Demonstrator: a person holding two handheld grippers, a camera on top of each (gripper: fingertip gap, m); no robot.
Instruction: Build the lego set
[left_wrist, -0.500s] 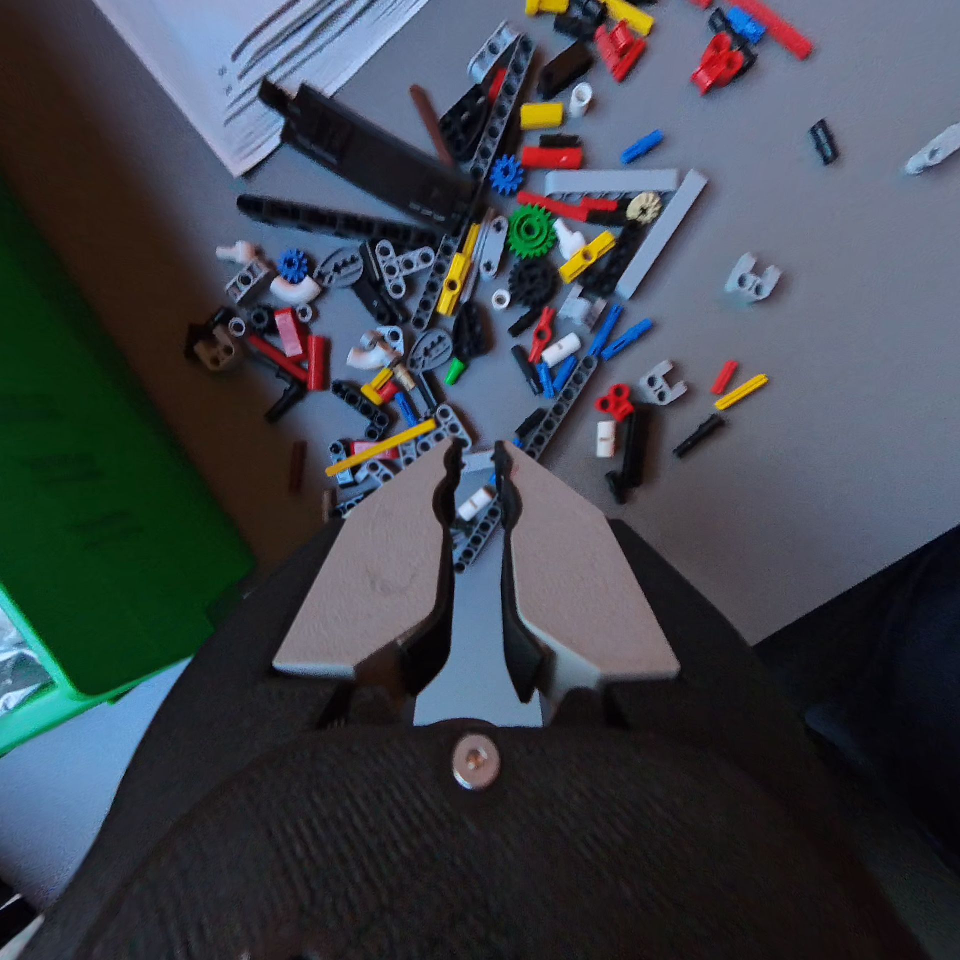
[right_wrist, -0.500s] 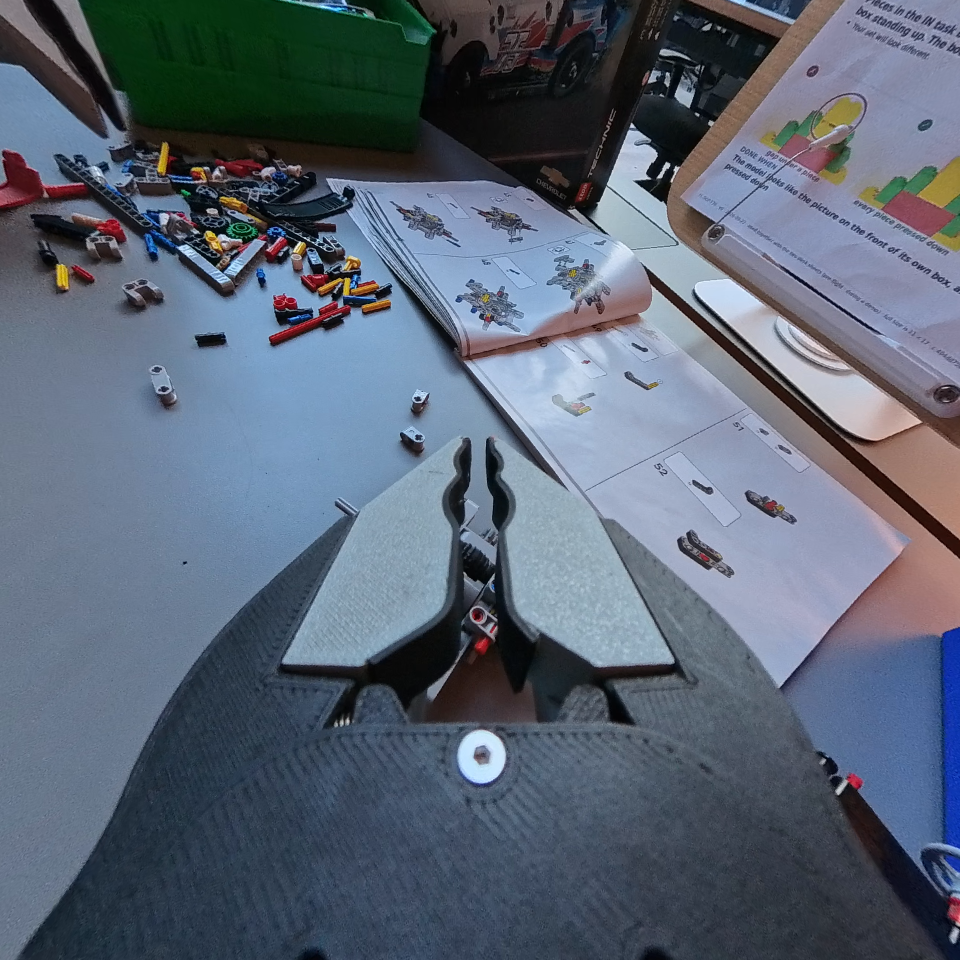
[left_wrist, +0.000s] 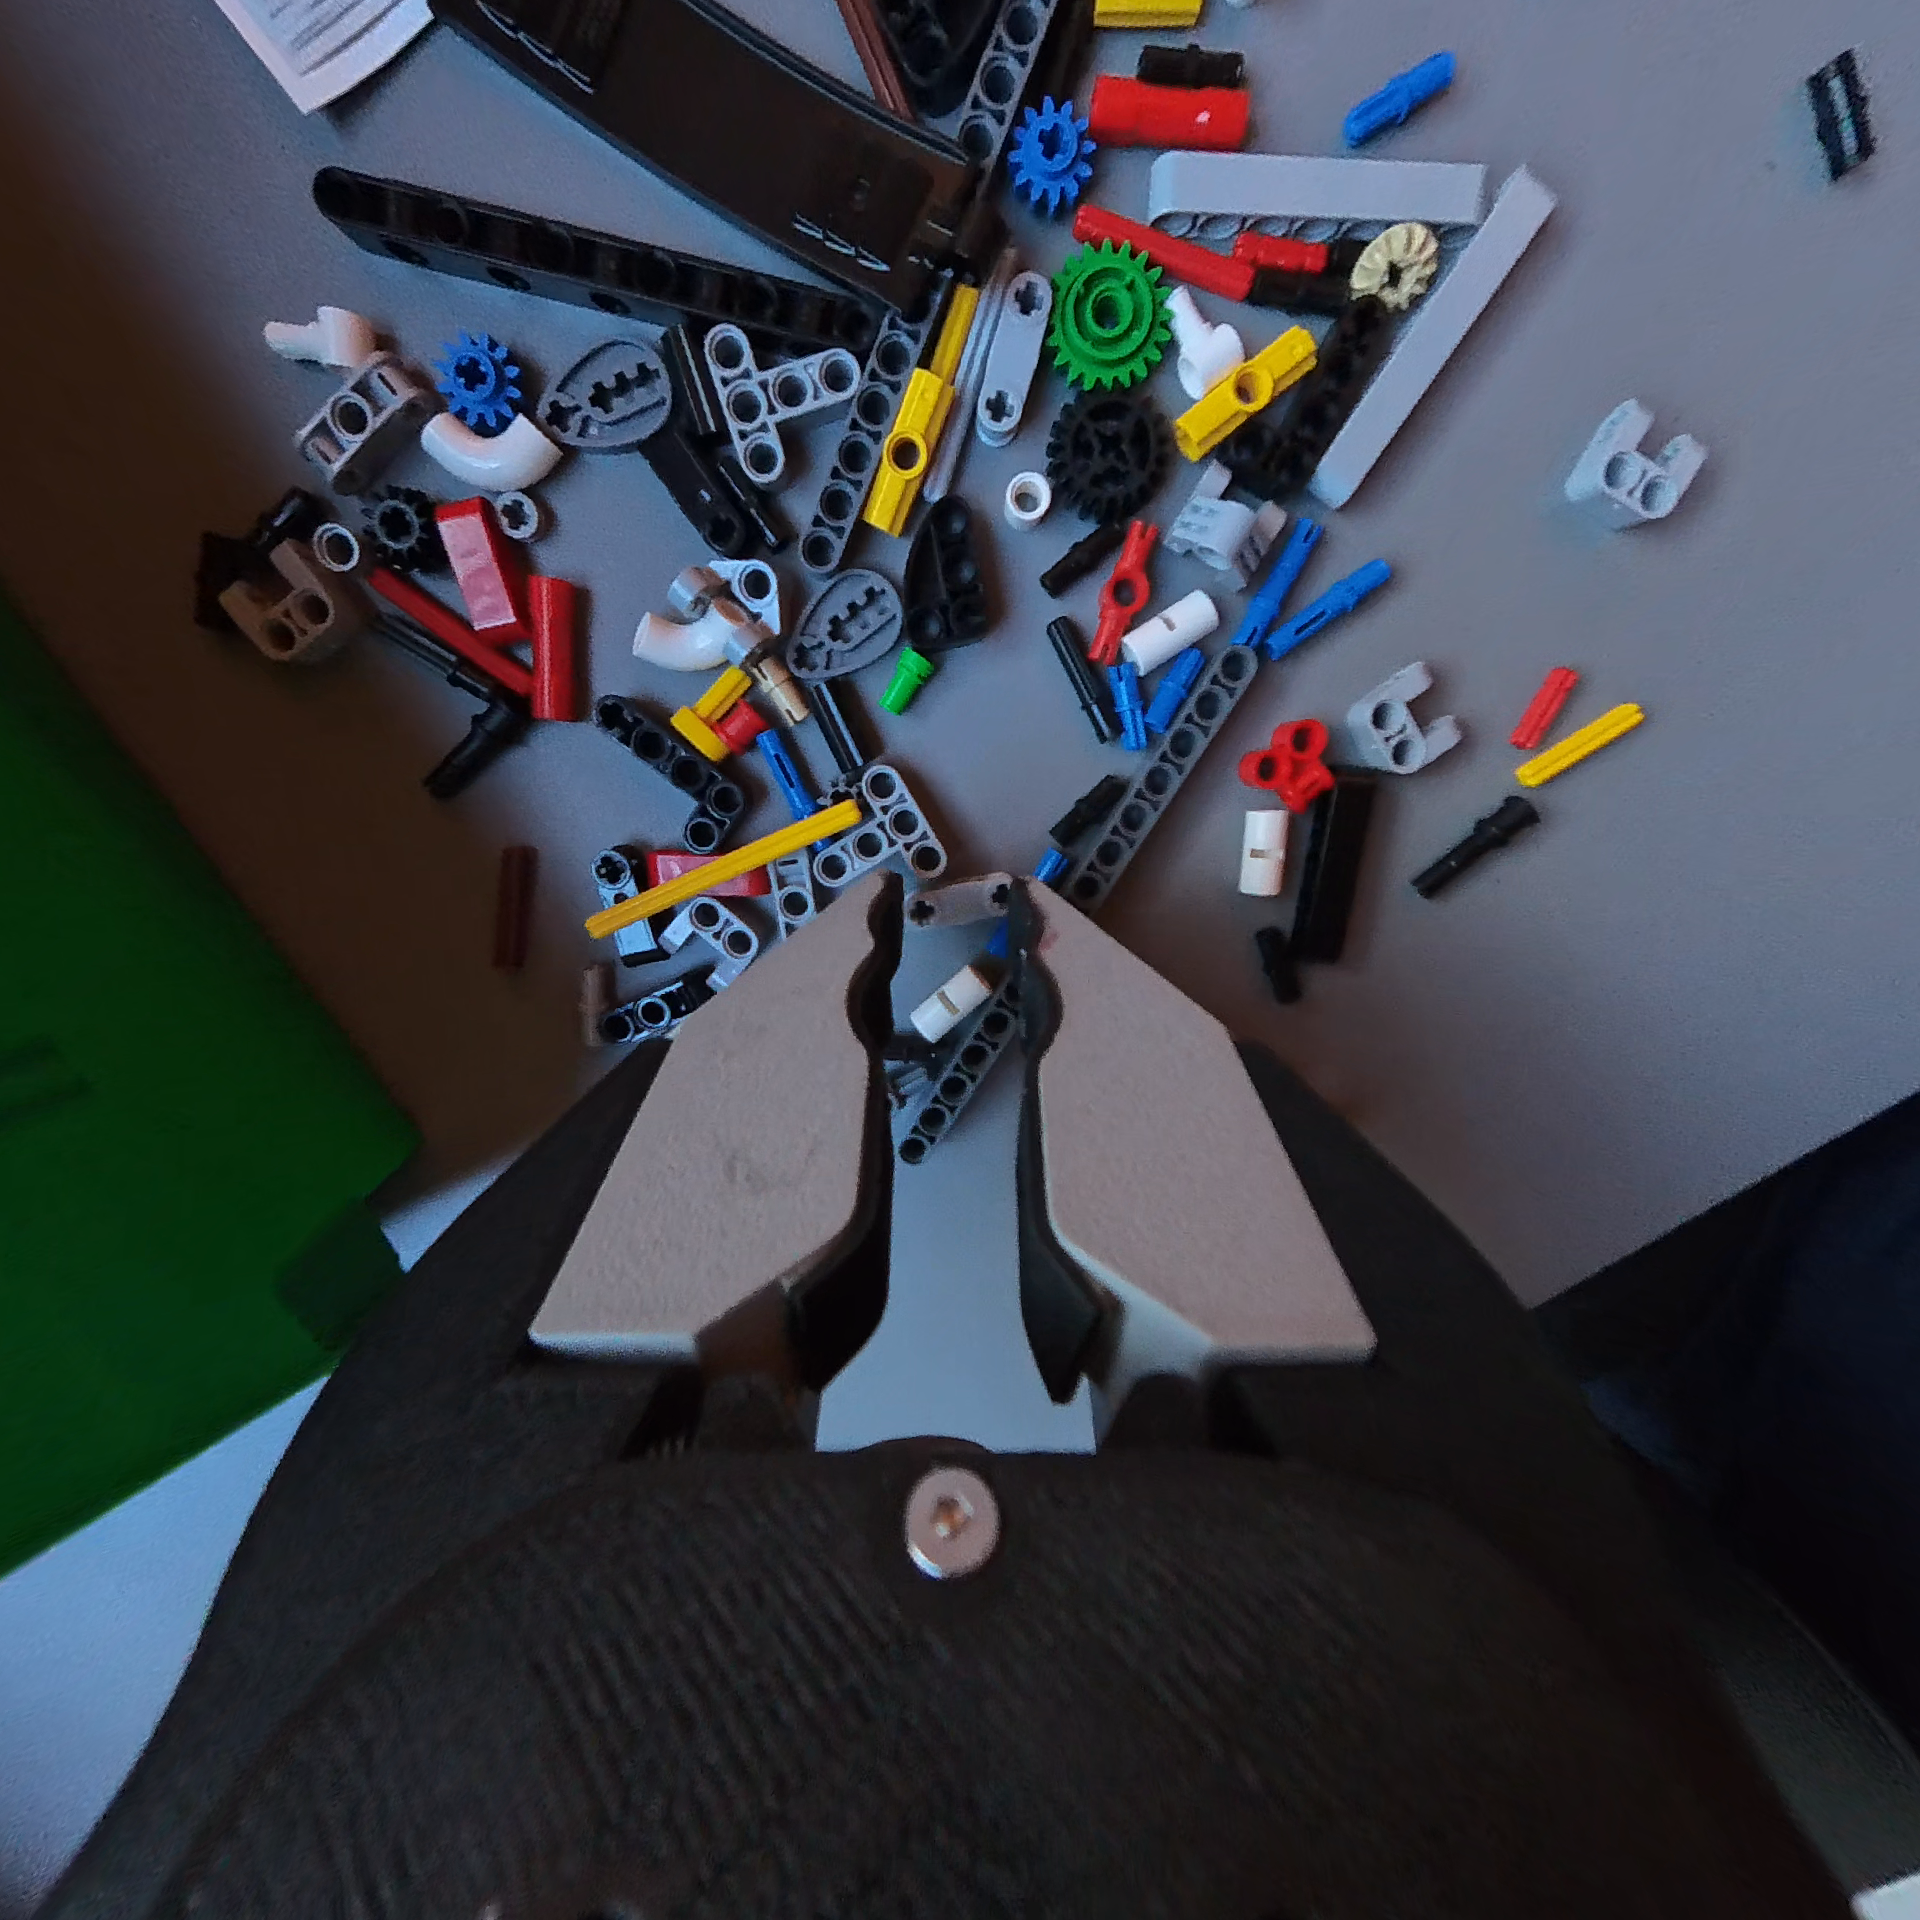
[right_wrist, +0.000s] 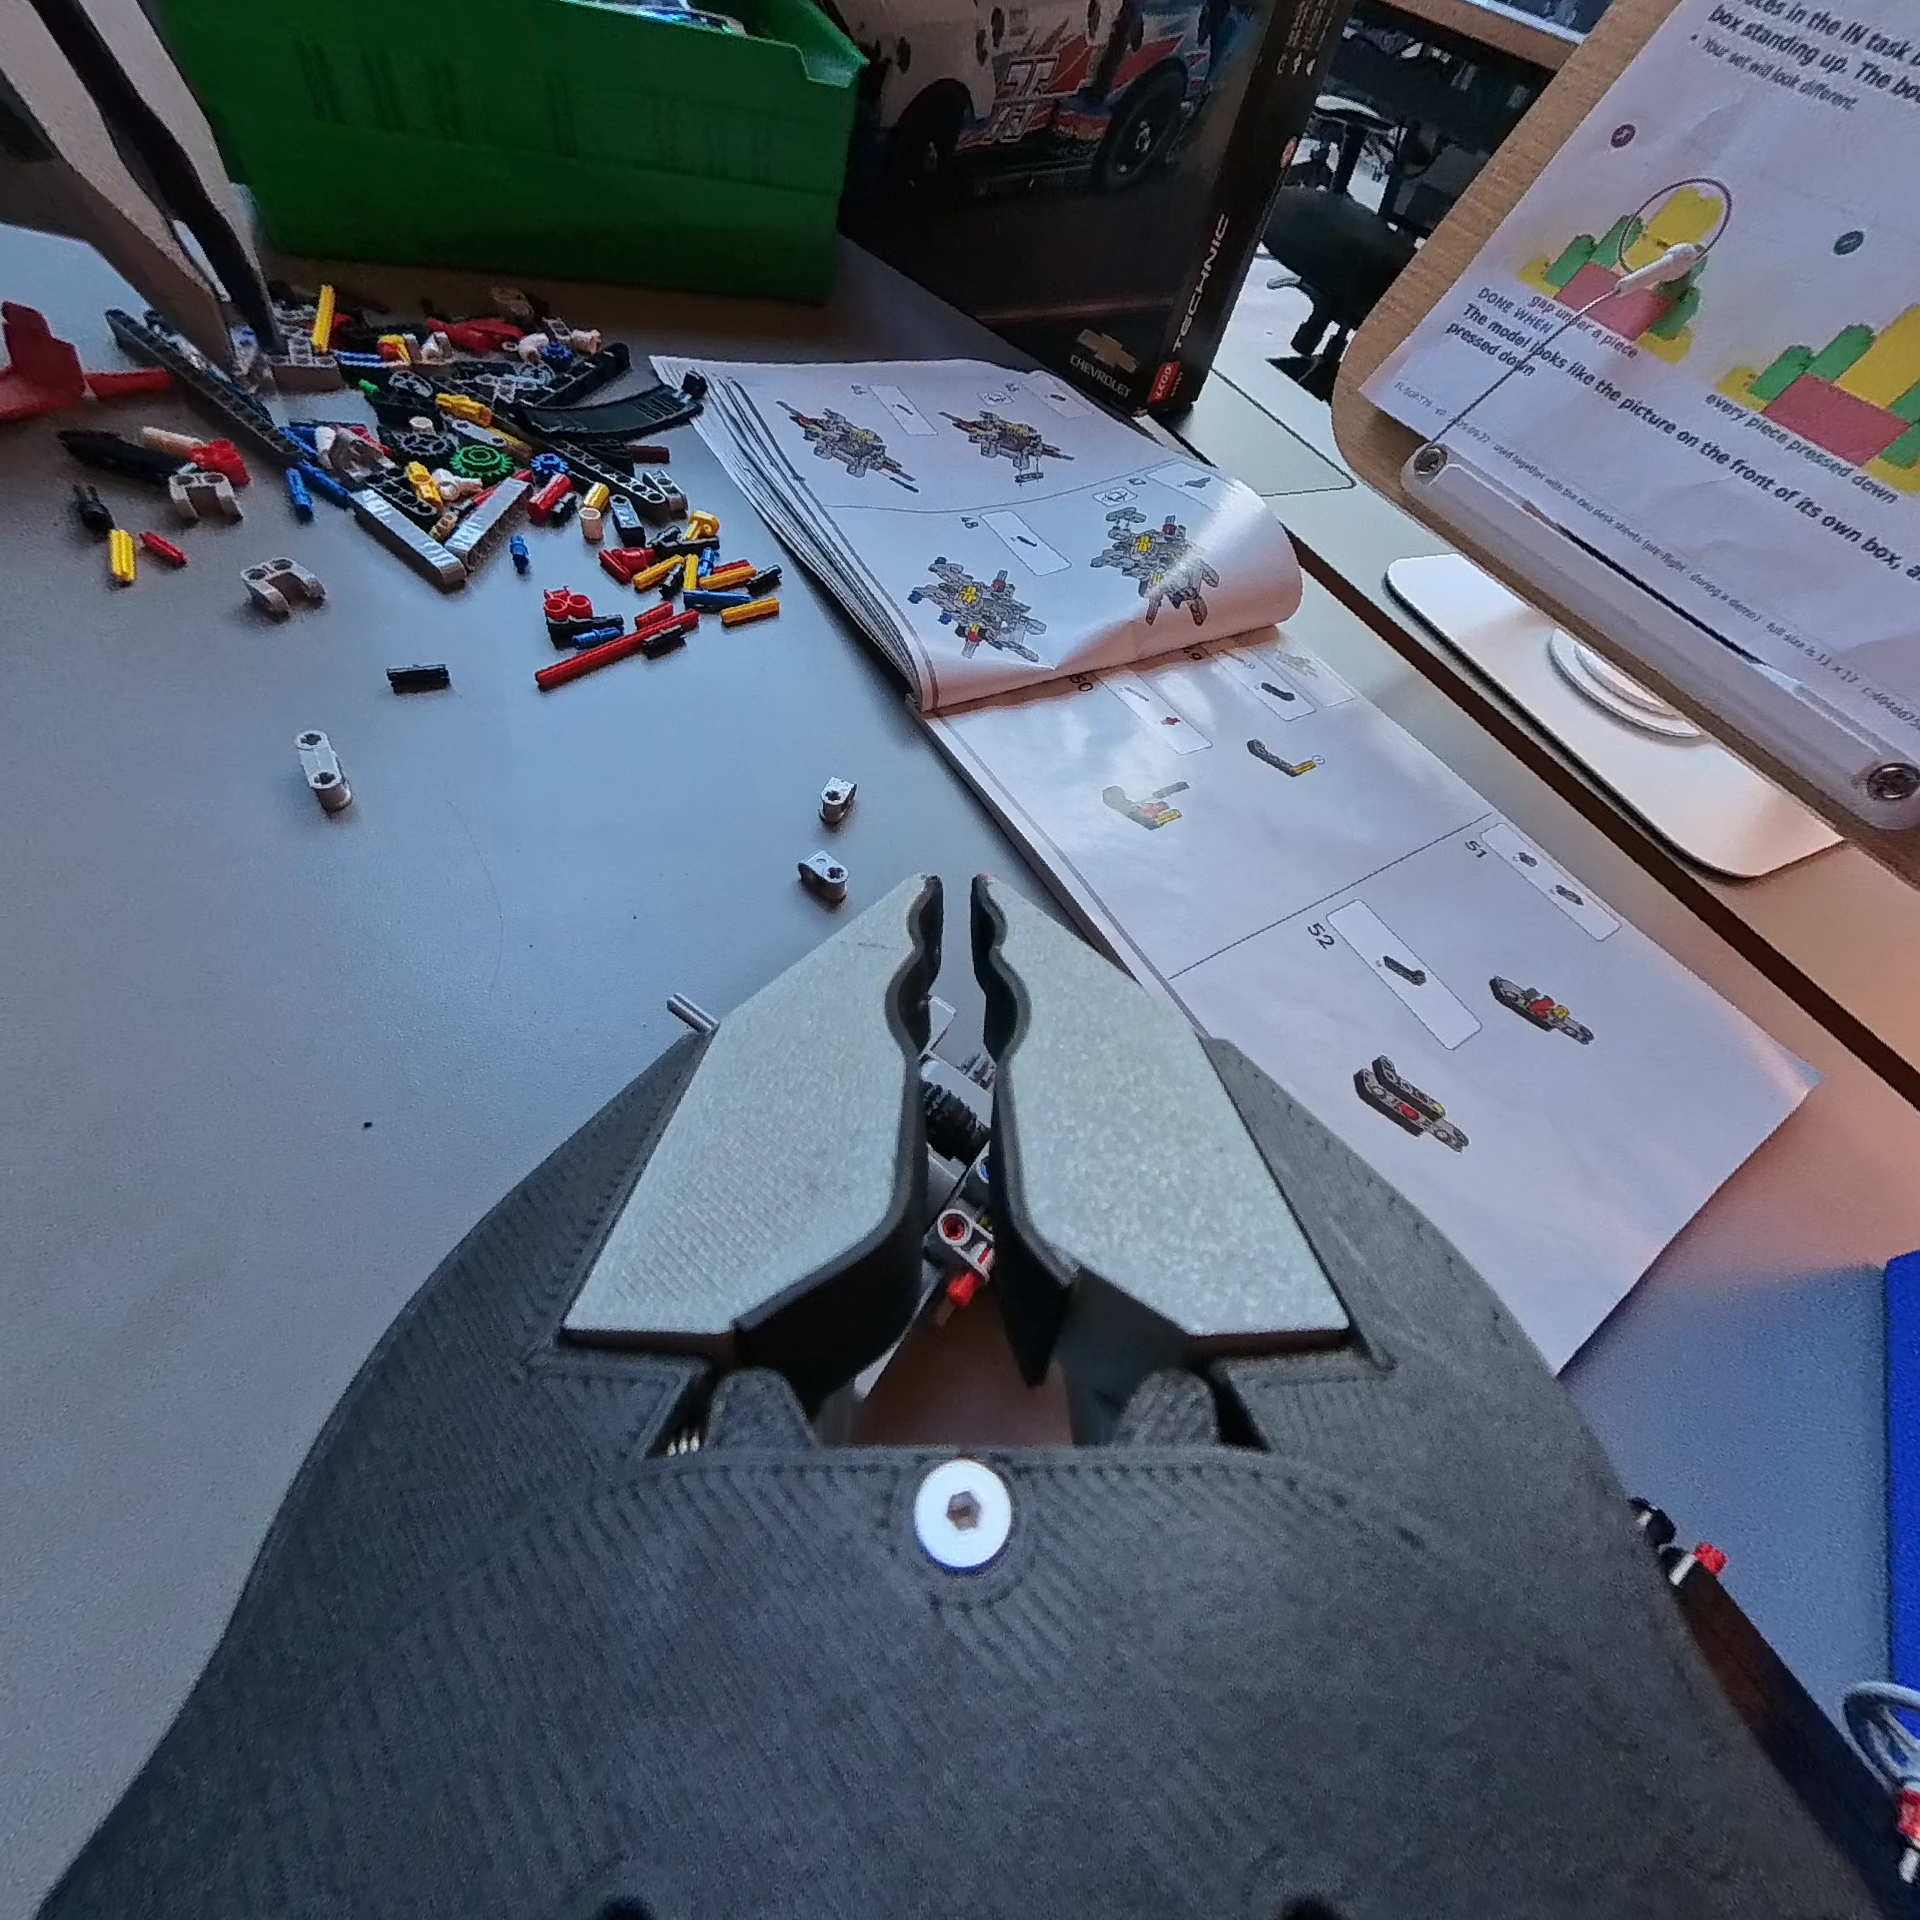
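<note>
left gripper (left_wrist: 961, 896): jaws apart, pointing steeply down at the tabletop (left_wrist: 1558, 1039) at the near edge of the loose brick pile. a short light grey axle connector (left_wrist: 958, 900) lies crosswise between my two fingertips. its right end is against the right fingertip (left_wrist: 1023, 914); at the left end i cannot tell contact from a small gap. i do not count it as gripped. further back between the fingers lie a white pin (left_wrist: 954, 1000) and a dark grey holed beam (left_wrist: 961, 1070), both flat on the tabletop. just left of the tips are a grey l-shaped liftarm (left_wrist: 883, 826) and a long yellow axle (left_wrist: 727, 868) resting over other parts. a green gear (left_wrist: 1110, 312) sits deeper in the pile. the green bin (left_wrist: 156, 1039) is well to the left.

right gripper (right_wrist: 956, 899): held low over the tabletop (right_wrist: 416, 987), looking nearly level along it. jaws together but for a narrow slit at the tips, and nothing sits at the tips. behind the tips a small built assembly (right_wrist: 956, 1143) in grey, black and red shows through the gap, with a grey axle stub (right_wrist: 691, 1013) poking out left of my left finger. i cannot tell whether the fingers clamp it. two small grey connectors (right_wrist: 826, 873) (right_wrist: 837, 800) lie just ahead-left of the tips. the open instruction booklet (right_wrist: 1299, 883) lies just right. the brick pile (right_wrist: 468, 488), with my left gripper over it at top left, is well ahead.
</note>
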